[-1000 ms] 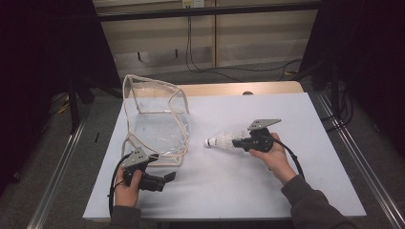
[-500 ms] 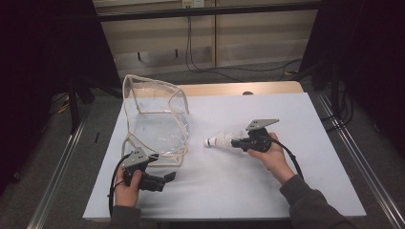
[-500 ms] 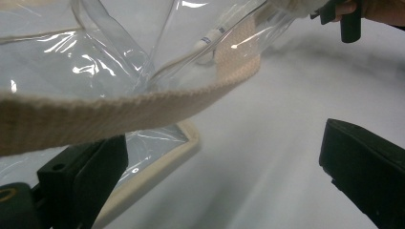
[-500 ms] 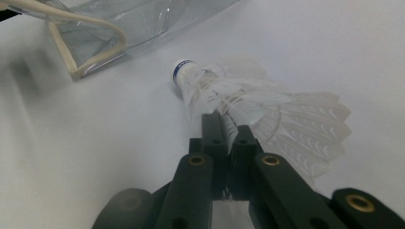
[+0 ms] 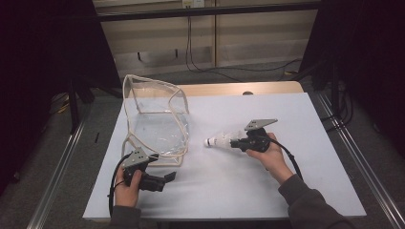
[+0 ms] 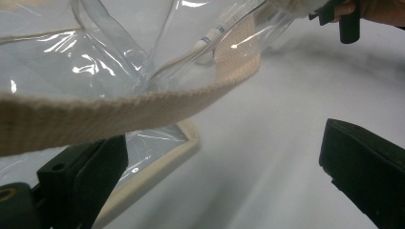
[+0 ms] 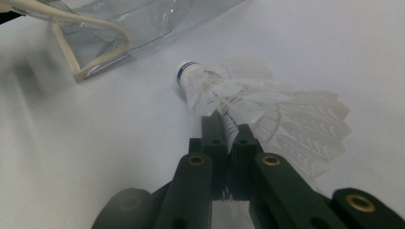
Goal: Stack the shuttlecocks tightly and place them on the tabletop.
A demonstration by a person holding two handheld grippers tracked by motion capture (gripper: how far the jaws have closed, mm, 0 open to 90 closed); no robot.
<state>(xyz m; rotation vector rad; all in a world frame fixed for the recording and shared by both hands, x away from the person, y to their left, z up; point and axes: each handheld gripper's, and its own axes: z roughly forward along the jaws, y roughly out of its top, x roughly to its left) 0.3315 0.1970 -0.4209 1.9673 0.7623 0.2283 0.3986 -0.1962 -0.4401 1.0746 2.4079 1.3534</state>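
Both grippers flank the clear bag [image 5: 157, 119]: right fingers [image 7: 224, 129] pinch the shuttlecock [image 5: 220, 140], left fingers [image 6: 95, 176] gape.

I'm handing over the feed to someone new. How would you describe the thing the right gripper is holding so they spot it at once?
On the white table, look right of the clear plastic bag with beige trim. The right gripper is shut on a white feathered shuttlecock, whose rounded cork tip points toward the bag. It is the sole small, feathery white object there.
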